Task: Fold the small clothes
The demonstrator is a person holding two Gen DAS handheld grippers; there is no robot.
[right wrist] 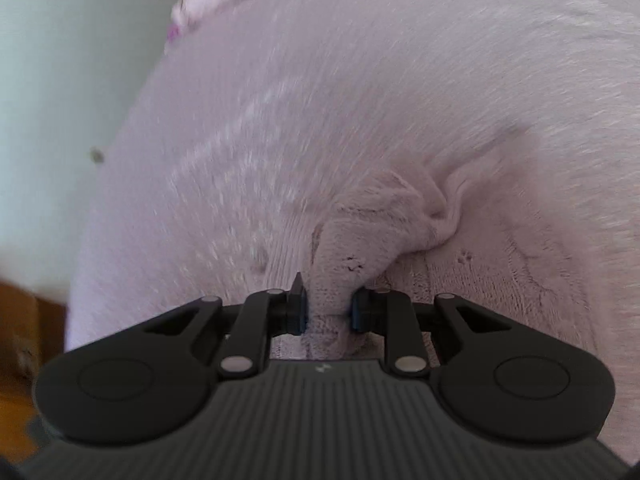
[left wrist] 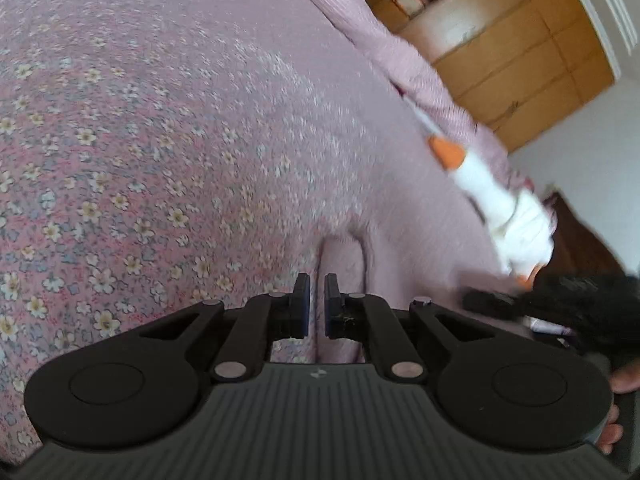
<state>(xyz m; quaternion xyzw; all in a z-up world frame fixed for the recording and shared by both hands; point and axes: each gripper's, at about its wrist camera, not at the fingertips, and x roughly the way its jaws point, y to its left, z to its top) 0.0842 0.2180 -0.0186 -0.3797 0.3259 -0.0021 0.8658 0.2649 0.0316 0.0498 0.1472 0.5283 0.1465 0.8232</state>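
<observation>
A pale pink knitted garment (right wrist: 400, 120) is spread over the bed and fills the right wrist view. My right gripper (right wrist: 327, 304) is shut on a bunched fold of this knit, which puckers up just ahead of the fingers. In the left wrist view my left gripper (left wrist: 317, 300) has its jaws almost together. A thin ridge of pink cloth (left wrist: 340, 256) runs up out of the narrow gap. Motion blurs both views.
A pink floral bedsheet (left wrist: 80, 200) covers the bed on the left. A blurred white and orange object (left wrist: 500, 200) lies near the bed's right edge, with a black shape (left wrist: 580, 304) below it. Wooden cabinets (left wrist: 500, 40) and a white wall stand beyond. A hand (left wrist: 624, 380) holds the gripper.
</observation>
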